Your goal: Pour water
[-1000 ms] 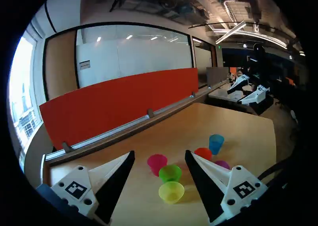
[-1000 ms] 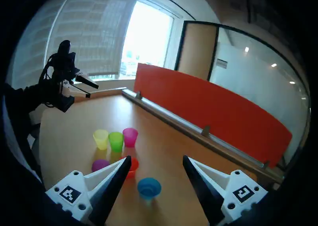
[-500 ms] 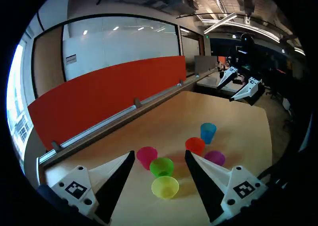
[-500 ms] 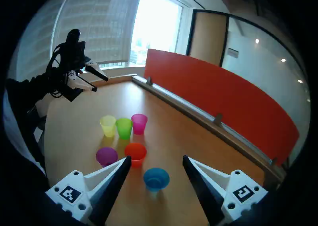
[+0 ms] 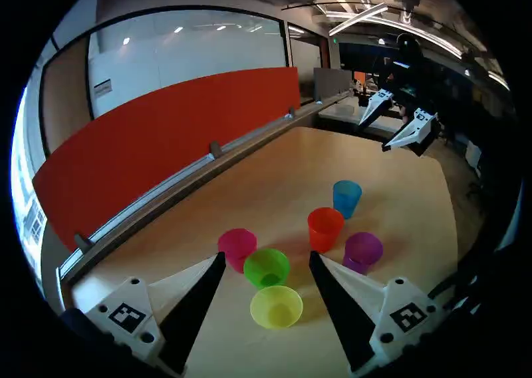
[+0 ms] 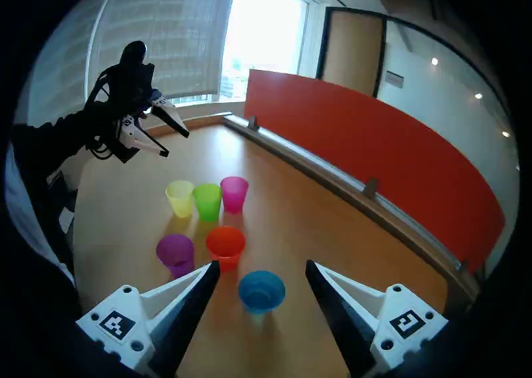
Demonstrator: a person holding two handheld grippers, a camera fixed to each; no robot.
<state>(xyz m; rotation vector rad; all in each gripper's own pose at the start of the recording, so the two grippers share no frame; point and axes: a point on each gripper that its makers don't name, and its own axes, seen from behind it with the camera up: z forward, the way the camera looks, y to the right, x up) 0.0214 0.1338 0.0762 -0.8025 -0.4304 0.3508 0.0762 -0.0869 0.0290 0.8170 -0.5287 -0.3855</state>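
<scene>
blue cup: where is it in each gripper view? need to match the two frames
Left gripper view: blue cup sits right of centre, the farthest cup of the cluster.
Right gripper view: blue cup sits low centre, the nearest cup, just short of the right gripper and in line with the gap between its fingertips.
Shared landmark: the orange cup, the blue cup's closest neighbour in both views.

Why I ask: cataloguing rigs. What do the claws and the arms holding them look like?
Both the left claw and right claw have white bodies, black pointed triangular fingers and square black-and-white markers. Seen from the right gripper view, the left one carries black cables; the arm wears a dark sleeve.
</scene>
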